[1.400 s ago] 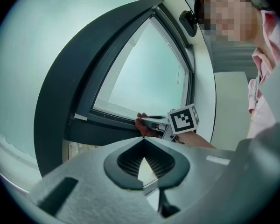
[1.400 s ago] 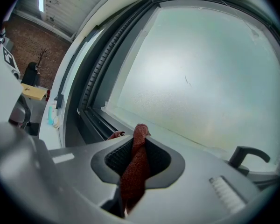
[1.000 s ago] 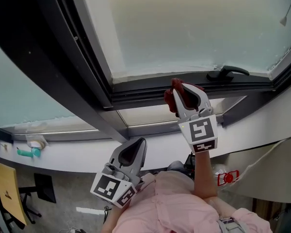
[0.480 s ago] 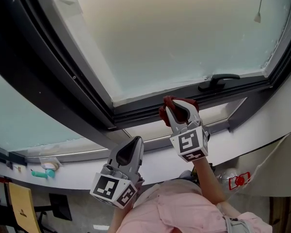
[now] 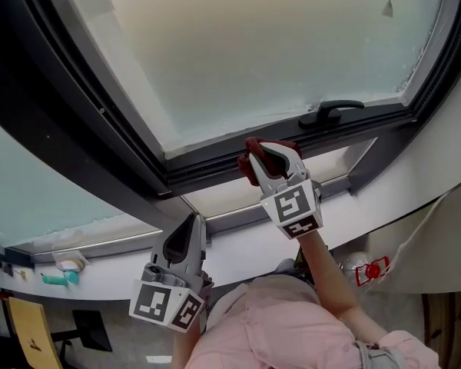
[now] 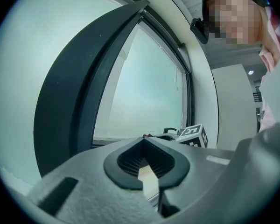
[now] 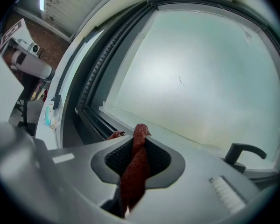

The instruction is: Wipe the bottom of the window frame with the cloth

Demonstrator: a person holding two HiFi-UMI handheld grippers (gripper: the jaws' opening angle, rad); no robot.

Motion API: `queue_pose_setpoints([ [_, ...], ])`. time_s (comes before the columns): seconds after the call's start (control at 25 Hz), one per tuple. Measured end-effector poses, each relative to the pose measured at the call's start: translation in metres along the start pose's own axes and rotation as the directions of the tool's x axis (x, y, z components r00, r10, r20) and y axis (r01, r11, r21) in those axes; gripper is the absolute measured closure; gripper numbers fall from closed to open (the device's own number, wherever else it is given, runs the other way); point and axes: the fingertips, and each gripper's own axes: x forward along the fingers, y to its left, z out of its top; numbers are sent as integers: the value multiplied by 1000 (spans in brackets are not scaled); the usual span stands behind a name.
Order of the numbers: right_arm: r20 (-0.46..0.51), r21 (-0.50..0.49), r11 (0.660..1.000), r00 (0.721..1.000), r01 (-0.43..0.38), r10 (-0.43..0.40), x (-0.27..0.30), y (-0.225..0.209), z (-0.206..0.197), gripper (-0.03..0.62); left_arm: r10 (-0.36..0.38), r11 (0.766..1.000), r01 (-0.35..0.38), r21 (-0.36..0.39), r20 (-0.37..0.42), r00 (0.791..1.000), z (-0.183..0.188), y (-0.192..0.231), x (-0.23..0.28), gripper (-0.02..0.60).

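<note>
Red woven cloth (image 7: 134, 164) is clamped between the jaws of the right gripper (image 5: 270, 160) and pressed against the dark bottom rail of the window frame (image 5: 207, 171). Only a small bunch protrudes, so bare jaw tips could be dragged along the rail, or the window handle (image 5: 330, 112) struck. The left gripper (image 5: 192, 223) is held low, closed on nothing.

A white sill (image 5: 107, 271) is stretching across beneath the left gripper (image 5: 192, 220) and below the right gripper (image 5: 265, 151). A teal thing (image 5: 61, 278) and a small white thing (image 5: 71, 261) are lying on it, well left of the left gripper.
</note>
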Motion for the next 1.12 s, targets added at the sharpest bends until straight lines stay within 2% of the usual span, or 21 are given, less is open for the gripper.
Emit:
queue_pose_setpoints([
  [0.4, -9, -24, 1000, 1000, 10, -10, 0, 0, 0, 523, -6, 999, 7, -37, 24, 1000, -11, -9, -7, 584],
  [0.56, -21, -34, 999, 1000, 16, -17, 1, 1, 0, 523, 4, 999, -3, -38, 10, 1000, -16, -3, -16, 584],
  [0.84, -22, -31, 998, 998, 62, -63, 2, 1, 0, 523, -32, 997, 29, -67, -45, 998, -32, 5, -34, 585],
  [1.12, -36, -35, 997, 997, 66, -67, 3, 2, -1, 523, -11, 997, 9, -76, -29, 1000, -30, 6, -38, 584],
])
